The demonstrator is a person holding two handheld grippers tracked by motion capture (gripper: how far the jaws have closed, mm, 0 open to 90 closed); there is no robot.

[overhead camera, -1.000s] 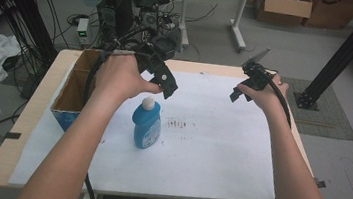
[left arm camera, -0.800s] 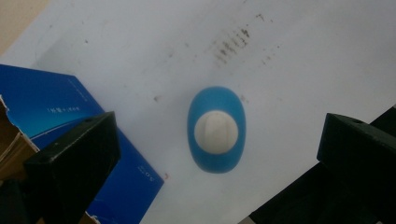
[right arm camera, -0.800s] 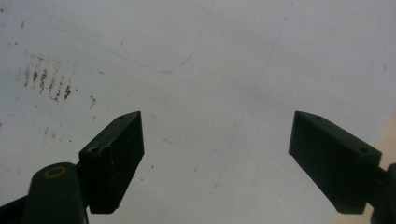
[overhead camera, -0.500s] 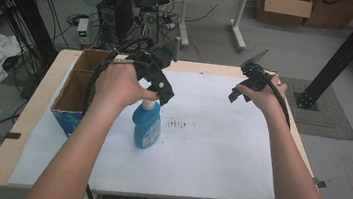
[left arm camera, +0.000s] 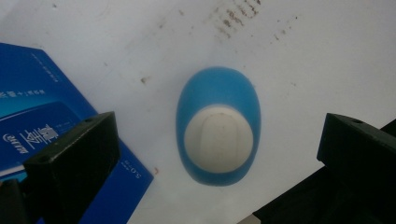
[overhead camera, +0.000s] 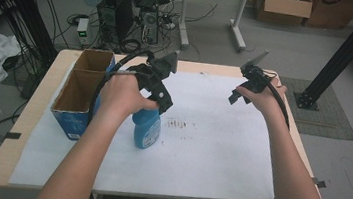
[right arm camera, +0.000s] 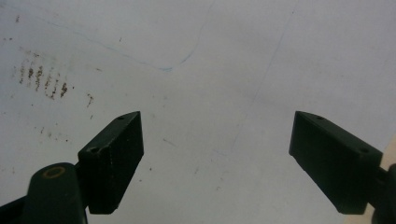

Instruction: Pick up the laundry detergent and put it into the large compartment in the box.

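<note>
We are hovering the left gripper [left arm camera: 217, 154], jaws apart, over the upright bottle [left arm camera: 218, 126]; nothing gripped yet, right gripper [right arm camera: 215, 158] waiting open.

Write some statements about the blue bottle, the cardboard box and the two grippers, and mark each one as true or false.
1. The blue bottle stands upright on the white sheet. True.
2. The left gripper is shut on the bottle's cap. False: its jaws stand wide apart, one on each side of the white cap, with a gap on both sides.
3. The cardboard box lies at the right edge of the table. False: it stands near the left edge, beside the bottle.
4. The right gripper is open and holds nothing. True.
5. Dark smudges mark the sheet near the bottle. True.
6. The box is closed with a lid. False: its top is open, showing two compartments.
</note>
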